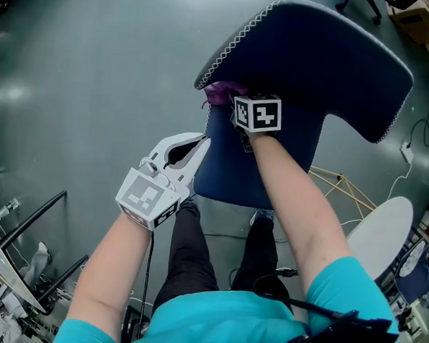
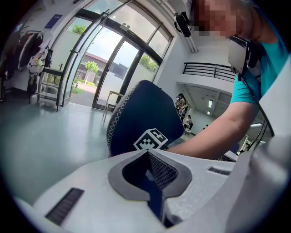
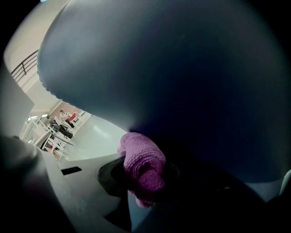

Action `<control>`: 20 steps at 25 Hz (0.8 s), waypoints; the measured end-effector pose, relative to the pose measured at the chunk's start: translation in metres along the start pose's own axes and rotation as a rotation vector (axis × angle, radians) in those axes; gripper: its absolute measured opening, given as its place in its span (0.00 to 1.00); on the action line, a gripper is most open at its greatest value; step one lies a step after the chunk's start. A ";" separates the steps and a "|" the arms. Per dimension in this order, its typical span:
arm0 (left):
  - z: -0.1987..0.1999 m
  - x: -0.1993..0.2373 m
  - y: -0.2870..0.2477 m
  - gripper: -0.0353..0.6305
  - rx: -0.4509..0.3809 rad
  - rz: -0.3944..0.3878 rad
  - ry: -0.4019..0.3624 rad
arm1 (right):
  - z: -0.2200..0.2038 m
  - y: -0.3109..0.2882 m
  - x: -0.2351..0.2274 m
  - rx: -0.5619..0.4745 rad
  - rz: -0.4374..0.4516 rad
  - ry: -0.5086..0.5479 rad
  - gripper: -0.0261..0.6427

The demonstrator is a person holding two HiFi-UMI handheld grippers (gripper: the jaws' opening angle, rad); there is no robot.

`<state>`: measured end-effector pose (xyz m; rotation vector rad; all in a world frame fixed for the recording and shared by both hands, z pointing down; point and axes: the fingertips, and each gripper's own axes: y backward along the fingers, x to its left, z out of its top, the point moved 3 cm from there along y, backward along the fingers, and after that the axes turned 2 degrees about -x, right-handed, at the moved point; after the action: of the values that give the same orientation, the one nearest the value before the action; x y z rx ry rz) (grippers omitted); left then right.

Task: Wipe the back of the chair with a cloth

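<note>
My right gripper (image 1: 238,109) sits at the upper centre of the head view, its jaws clamped on the purple cloth (image 1: 221,94). The cloth is pressed against the dark blue chair (image 1: 307,71) back, near its left edge. My left gripper (image 1: 190,155) hangs lower left of it, jaws together with nothing between them, its tip just beside the chair's narrower lower part, above the grey floor (image 1: 98,66).

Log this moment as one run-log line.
right claw: shut on purple cloth, cloth against chair back | left claw: shut, empty, beside chair's lower edge
</note>
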<state>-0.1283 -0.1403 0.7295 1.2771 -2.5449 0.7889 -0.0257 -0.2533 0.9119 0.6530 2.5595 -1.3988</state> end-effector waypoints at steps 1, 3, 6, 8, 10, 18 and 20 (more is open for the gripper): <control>-0.001 -0.003 0.000 0.06 0.000 -0.004 -0.003 | -0.002 0.003 -0.002 -0.002 -0.005 -0.005 0.15; -0.002 -0.007 0.000 0.06 0.001 -0.010 -0.010 | -0.007 0.008 -0.006 -0.005 -0.013 -0.009 0.15; -0.003 -0.010 -0.001 0.06 0.003 -0.013 -0.019 | -0.012 0.014 -0.014 -0.007 -0.024 -0.011 0.15; -0.003 -0.012 -0.007 0.06 0.002 -0.013 -0.016 | -0.012 0.018 -0.021 -0.012 -0.027 -0.020 0.15; -0.001 -0.016 -0.016 0.06 0.004 -0.017 -0.017 | -0.012 0.023 -0.032 -0.019 -0.027 -0.035 0.15; 0.005 -0.037 -0.040 0.06 0.017 -0.058 -0.037 | -0.019 0.046 -0.068 -0.031 -0.065 -0.070 0.15; 0.006 -0.041 -0.045 0.06 0.019 -0.068 -0.041 | -0.021 0.052 -0.075 -0.034 -0.075 -0.080 0.15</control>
<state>-0.0672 -0.1371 0.7257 1.3921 -2.5163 0.7819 0.0660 -0.2339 0.9093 0.4911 2.5635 -1.3714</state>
